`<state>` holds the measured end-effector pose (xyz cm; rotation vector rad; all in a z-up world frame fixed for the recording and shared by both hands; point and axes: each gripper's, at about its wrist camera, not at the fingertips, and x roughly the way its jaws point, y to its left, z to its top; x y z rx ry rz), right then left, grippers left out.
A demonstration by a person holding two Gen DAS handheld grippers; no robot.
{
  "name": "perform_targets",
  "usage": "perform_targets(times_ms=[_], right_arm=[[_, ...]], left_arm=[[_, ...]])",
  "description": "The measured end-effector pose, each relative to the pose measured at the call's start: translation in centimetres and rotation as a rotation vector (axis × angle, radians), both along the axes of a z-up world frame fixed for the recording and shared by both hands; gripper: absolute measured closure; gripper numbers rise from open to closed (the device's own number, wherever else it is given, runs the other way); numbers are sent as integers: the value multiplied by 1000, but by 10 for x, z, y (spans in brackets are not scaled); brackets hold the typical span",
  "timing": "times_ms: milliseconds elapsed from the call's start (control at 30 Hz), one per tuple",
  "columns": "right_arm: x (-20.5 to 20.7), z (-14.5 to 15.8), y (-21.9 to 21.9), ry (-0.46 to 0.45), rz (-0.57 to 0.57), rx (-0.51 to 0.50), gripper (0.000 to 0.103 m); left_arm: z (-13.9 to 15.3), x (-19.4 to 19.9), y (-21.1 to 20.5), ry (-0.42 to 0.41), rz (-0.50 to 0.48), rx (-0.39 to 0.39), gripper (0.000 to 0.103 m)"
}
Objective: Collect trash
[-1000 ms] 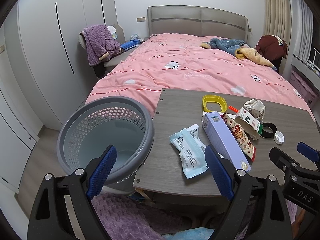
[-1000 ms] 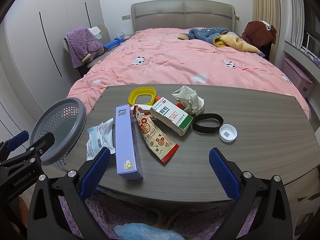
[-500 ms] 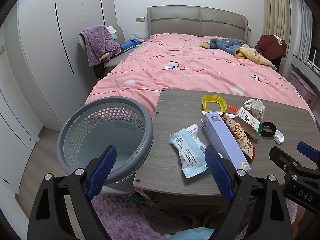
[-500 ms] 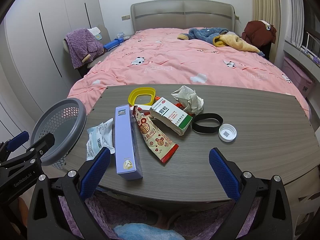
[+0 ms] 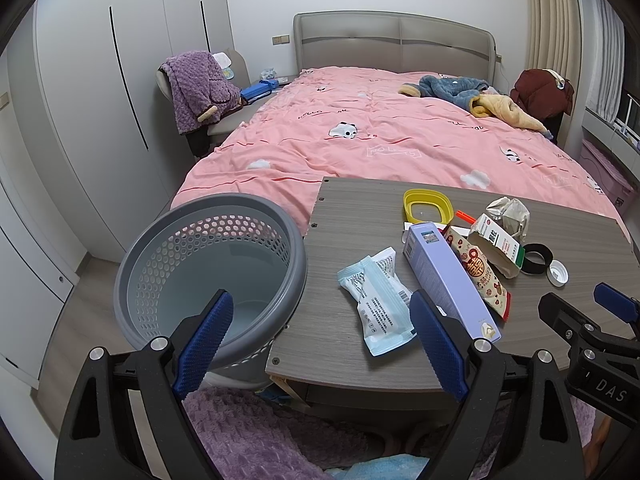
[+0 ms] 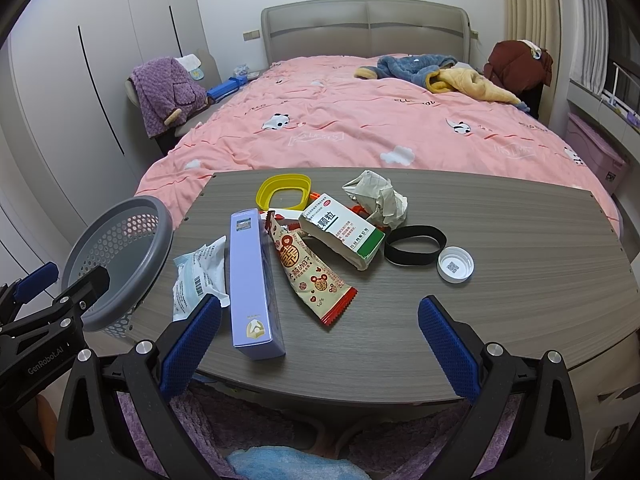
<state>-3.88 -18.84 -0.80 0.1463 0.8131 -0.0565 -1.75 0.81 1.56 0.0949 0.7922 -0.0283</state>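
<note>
Trash lies on a grey wooden table [image 6: 500,292]: a pale blue wrapper [image 5: 378,298] [image 6: 198,276], a long lilac box [image 5: 448,278] [image 6: 252,280], a red-and-cream snack packet [image 6: 310,276], a white-and-green medicine box [image 6: 342,232], crumpled paper [image 6: 378,198], a yellow ring lid [image 6: 284,192], a black band [image 6: 414,244] and a white cap [image 6: 455,265]. A grey perforated basket [image 5: 208,276] stands left of the table. My left gripper [image 5: 322,334] is open above the basket's rim and table corner. My right gripper [image 6: 318,338] is open at the table's near edge, holding nothing.
A pink bed [image 5: 380,136] lies behind the table with blue and yellow clothes [image 5: 472,98] on it. A chair with a purple garment [image 5: 196,92] stands by white wardrobes [image 5: 104,80]. Purple fabric [image 5: 248,432] lies below the table's near edge.
</note>
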Motion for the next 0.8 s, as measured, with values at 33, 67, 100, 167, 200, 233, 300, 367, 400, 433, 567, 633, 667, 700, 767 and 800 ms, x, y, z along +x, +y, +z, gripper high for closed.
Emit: perform_targets(times_ms=[33, 67, 100, 167, 200, 233, 300, 367, 400, 433, 567, 633, 667, 700, 767, 800], right_arm=[[0, 0, 0, 0, 0, 0, 6], [0, 0, 0, -1, 0, 2, 6], [0, 0, -1, -1, 0, 2, 6], [0, 0, -1, -1, -1, 1, 6], [0, 0, -1, -1, 0, 2, 6], [0, 0, -1, -1, 0, 2, 6], [0, 0, -1, 0, 0, 2, 6], [0, 0, -1, 0, 0, 3, 6], [0, 0, -1, -1, 0, 3, 6], [0, 0, -2, -1, 0, 3, 6], [-1, 0, -1, -1, 3, 8, 6], [-1, -2, -1, 2, 8, 16, 6], [-1, -3, 0, 5, 13, 18, 6], [-1, -4, 1, 8, 21, 23, 6], [0, -7, 4, 13, 33, 30, 6], [2, -9, 6, 18, 44, 31, 6]], left_arm=[[0, 0, 0, 0, 0, 0, 17], [0, 0, 0, 0, 0, 1, 17], [0, 0, 0, 0, 0, 1, 17], [0, 0, 0, 0, 0, 1, 17], [0, 0, 0, -1, 1, 1, 17], [0, 0, 0, 0, 1, 1, 17], [0, 0, 0, -1, 1, 1, 17], [0, 0, 0, -1, 1, 0, 17], [0, 0, 0, 0, 1, 0, 17], [0, 0, 0, 0, 0, 1, 17], [0, 0, 0, 1, -1, 0, 17], [0, -1, 1, 5, -3, -1, 17], [-2, -1, 2, 8, 2, 3, 17], [-4, -1, 4, 13, 8, 6, 17], [-9, 1, 8, 26, 19, 6, 17], [-13, 2, 11, 33, 30, 6, 17]])
